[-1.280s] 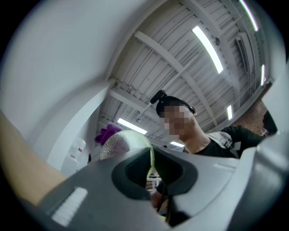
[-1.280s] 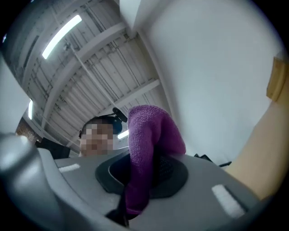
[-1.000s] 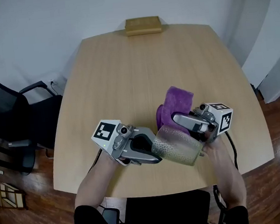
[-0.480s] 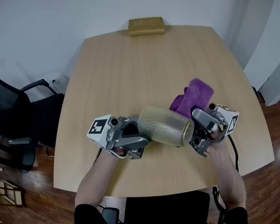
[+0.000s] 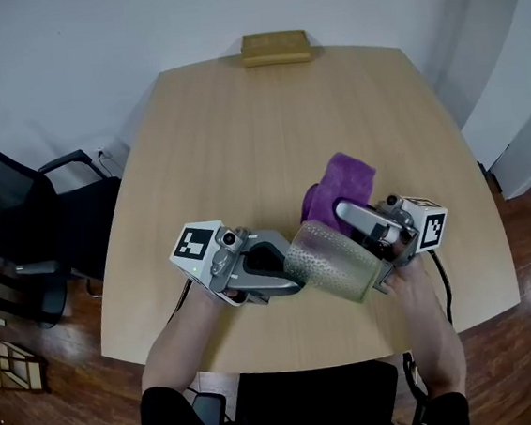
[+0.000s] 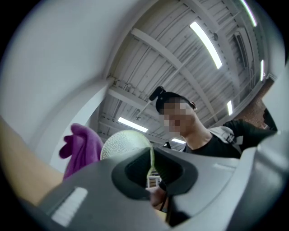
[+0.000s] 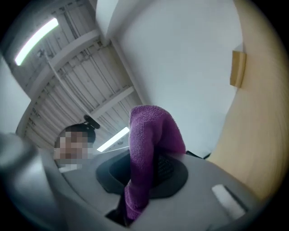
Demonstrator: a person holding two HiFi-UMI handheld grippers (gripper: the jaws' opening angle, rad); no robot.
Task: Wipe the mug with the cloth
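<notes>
The left gripper [image 5: 289,272] pinches the mug [image 5: 335,265] by its rim, tilted, seemingly so the right gripper's [image 5: 341,214] clamped cloth [image 5: 340,182] reaches it.

No legible text, brand, number or label found on any surface. Sole markings: black-and-white square code patterns. One is on the marker cube [image 5: 198,246] of the left gripper [image 5: 289,272], one on the marker cube [image 5: 428,224] of the right gripper [image 5: 345,214]. Both sit over the near edge of the table [image 5: 238,134]. Neither pattern carries letters or digits.
</notes>
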